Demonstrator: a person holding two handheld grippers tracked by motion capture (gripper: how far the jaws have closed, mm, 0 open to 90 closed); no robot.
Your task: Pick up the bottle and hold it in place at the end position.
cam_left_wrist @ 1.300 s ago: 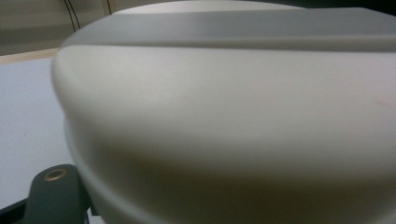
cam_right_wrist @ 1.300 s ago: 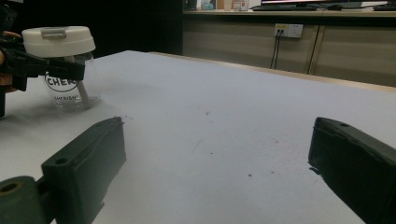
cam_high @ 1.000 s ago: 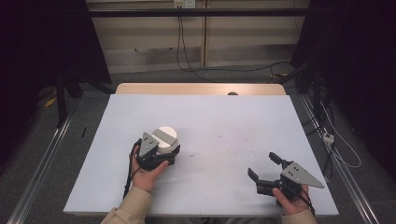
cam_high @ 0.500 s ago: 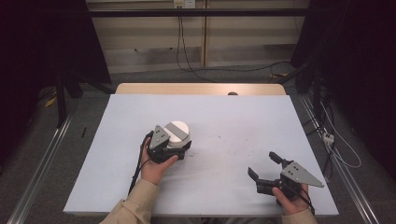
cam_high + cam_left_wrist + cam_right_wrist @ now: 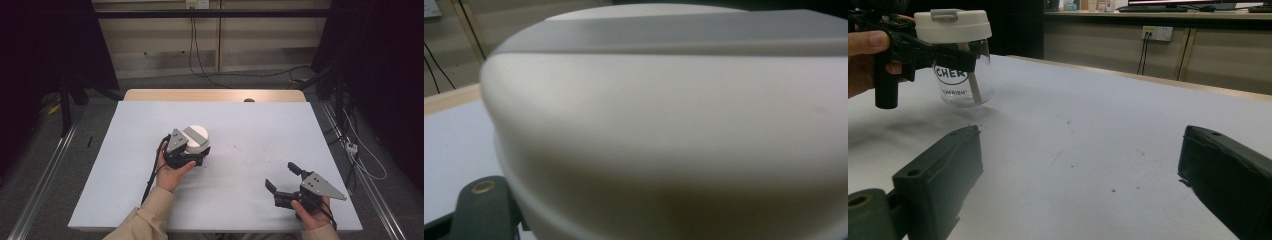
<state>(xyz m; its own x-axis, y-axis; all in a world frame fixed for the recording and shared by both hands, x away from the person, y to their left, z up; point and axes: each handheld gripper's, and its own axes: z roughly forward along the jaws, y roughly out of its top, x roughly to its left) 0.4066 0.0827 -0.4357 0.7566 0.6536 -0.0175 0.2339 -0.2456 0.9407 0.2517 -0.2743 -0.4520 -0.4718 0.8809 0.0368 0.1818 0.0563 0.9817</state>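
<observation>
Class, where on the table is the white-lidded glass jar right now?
In the high view the jar sits left of the table's centre, clamped in the left gripper, far from the right gripper near the front edge.

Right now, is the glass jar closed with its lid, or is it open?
Closed. The white lid sits flat on top of the glass jar, and the left hand-held gripper clamps the jar just below it.

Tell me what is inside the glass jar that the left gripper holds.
In the right gripper view the clear jar shows a pale strip leaning inside, otherwise it looks empty. The white lid, the left gripper and the printed lettering cover parts of the interior.
</observation>
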